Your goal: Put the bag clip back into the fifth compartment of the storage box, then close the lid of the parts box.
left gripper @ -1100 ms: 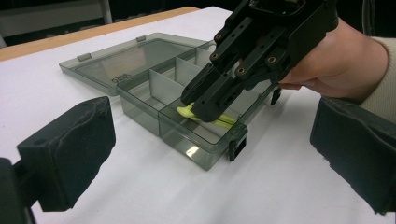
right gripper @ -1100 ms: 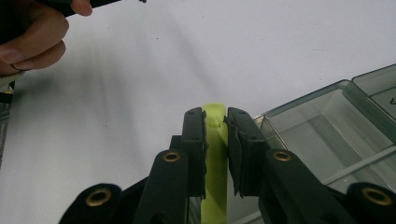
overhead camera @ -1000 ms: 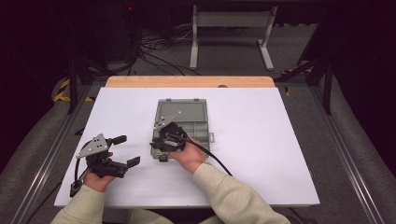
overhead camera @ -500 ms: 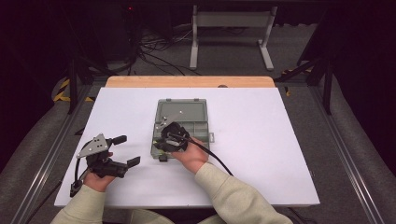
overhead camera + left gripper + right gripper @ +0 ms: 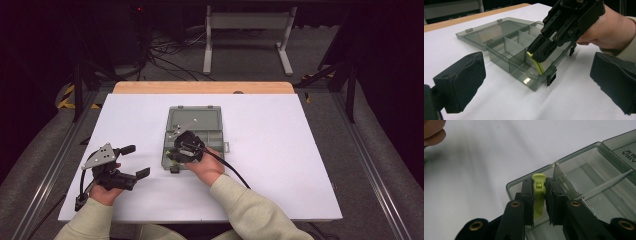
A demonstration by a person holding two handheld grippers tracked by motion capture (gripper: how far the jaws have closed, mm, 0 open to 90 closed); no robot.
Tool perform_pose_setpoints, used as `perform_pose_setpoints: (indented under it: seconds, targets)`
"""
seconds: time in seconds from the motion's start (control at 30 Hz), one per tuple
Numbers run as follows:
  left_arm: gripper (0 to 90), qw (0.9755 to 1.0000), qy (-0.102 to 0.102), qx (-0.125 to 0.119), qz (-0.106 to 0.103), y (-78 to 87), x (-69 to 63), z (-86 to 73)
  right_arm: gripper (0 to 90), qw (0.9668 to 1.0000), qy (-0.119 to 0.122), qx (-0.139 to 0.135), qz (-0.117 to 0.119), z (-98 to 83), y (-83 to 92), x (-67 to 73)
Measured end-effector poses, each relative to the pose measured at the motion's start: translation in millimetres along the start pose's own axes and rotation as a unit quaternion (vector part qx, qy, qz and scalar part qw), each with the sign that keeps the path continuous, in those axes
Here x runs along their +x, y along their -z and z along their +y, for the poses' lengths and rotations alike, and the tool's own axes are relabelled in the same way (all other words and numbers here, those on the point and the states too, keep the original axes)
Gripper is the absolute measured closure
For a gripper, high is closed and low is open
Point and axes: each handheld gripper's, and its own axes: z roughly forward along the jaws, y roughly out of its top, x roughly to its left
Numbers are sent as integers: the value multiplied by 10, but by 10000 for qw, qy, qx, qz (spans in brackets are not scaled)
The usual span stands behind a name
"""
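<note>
Nothing has shifted since a second ago: the right gripper (image 5: 539,202) keeps its jaws clamped on the yellow-green clip (image 5: 539,195) inside the compartment box's (image 5: 524,50) near-left cell, left gripper (image 5: 131,161) idle, jaws open.

My right gripper (image 5: 539,202) has matt black plastic jaws with brass-coloured rivets; its pads press a smooth, matt yellow-green plastic piece (image 5: 539,195). That piece sits in the near corner compartment of the organiser box (image 5: 506,53), which is smoky, see-through glossy plastic with smooth walls. Beside the box, my left gripper (image 5: 536,82) carries rough, foam-like matt black pads. Under the box the tabletop (image 5: 280,150) is matt white; beyond the box its far edge is bare wood.
</note>
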Motion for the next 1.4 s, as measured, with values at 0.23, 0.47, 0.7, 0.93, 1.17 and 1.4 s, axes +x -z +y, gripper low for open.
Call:
perform_pose_setpoints:
  seconds: [0.23, 0.47, 0.7, 0.93, 1.17, 1.4]
  targets:
    - [9, 10000, -1, 4, 6, -6, -1, 0, 738, 10000, -9, -98, 17, 13, 63, -13]
    - [53, 9999, 108, -30, -32, 18, 8, 11, 900, 9996, 173, -213, -110, 53, 237, 1]
    - [118, 10000, 69, 35, 50, 32, -5, 36, 900, 9987, 214, -404, -210, 69, 513, -47]
    - [297, 9997, 46, 37, 241, 62, -24, 71, 900, 9978, 296, -530, -253, 9, 807, -111]
    - [630, 9977, -11, 232, 639, 54, -25, 142, 900, 9968, 252, -605, -449, -77, 1051, -207]
    - [875, 9949, 39, 335, 956, 49, 3, 262, 900, 9958, 142, -637, -643, -148, 1203, -338]
